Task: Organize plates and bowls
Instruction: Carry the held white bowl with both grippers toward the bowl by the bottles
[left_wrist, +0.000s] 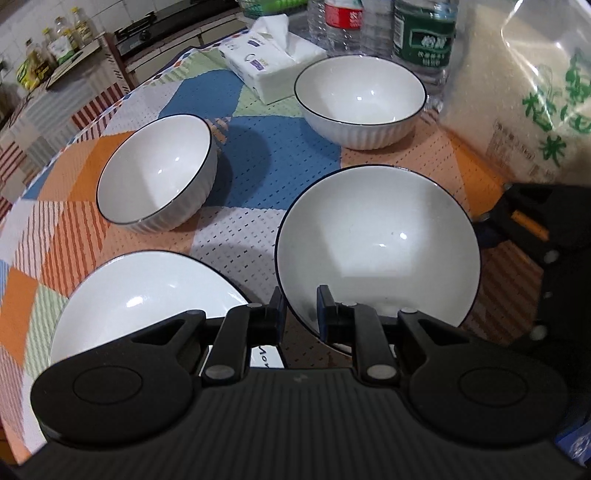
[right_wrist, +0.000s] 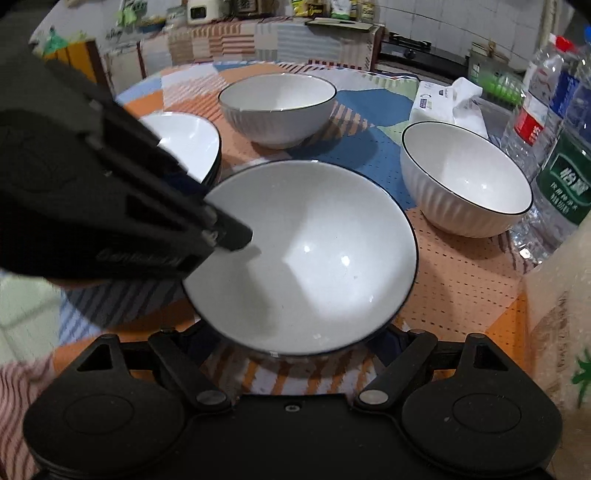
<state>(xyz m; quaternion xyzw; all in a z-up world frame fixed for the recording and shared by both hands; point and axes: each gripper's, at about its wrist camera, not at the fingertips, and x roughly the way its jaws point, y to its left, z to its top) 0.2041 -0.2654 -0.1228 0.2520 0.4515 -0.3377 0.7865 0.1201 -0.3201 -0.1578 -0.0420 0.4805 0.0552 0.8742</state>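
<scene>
A wide shallow white bowl with a dark rim (left_wrist: 380, 243) (right_wrist: 306, 258) is tilted above the patterned tablecloth. My left gripper (left_wrist: 300, 314) is shut on its near rim, one finger inside and one outside. It reaches in from the left in the right wrist view (right_wrist: 236, 236). A second shallow bowl (left_wrist: 140, 295) (right_wrist: 184, 140) sits left of it. Two deeper ribbed white bowls (left_wrist: 159, 173) (left_wrist: 360, 99) stand further back. My right gripper (right_wrist: 295, 339) is open, its jaws wide apart under the held bowl's near edge.
A tissue pack (left_wrist: 273, 62), water bottles (left_wrist: 421, 40) and a big bag of rice (left_wrist: 524, 96) crowd the table's far right side. The round table's edge (left_wrist: 22, 192) curves along the left. A counter with bottles (left_wrist: 48, 51) stands beyond.
</scene>
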